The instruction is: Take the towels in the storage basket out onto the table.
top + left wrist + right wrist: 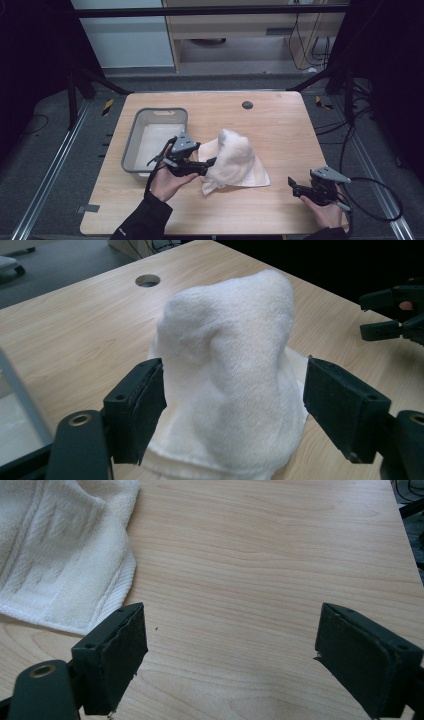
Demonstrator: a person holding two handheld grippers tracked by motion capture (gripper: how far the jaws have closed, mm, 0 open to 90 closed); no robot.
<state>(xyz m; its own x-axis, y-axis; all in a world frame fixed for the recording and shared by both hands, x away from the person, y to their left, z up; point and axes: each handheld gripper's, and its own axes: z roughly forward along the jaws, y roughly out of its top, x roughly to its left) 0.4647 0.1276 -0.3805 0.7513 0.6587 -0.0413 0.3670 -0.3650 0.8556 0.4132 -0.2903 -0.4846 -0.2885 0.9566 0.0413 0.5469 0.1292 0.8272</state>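
Note:
A white towel point(235, 159) lies bunched in a tall heap on the middle of the wooden table point(280, 125). My left gripper point(207, 166) is at the heap's left side, open. In the left gripper view the towel point(225, 365) rises between the wide-apart jaws of that gripper point(235, 410); one jaw is against the cloth and the other stands just clear of it. My right gripper point(292, 186) hovers near the table's front right, open, with bare wood between its jaws point(230, 655). A flat hemmed corner of the towel point(60, 550) lies off to its left.
A grey plastic basket point(130, 145) stands on the table's left, right behind my left hand; something pale lies on its bottom. A round cable hole point(247, 105) sits near the far edge. The other gripper point(395, 315) shows beyond the towel. Cables trail off the table's right side.

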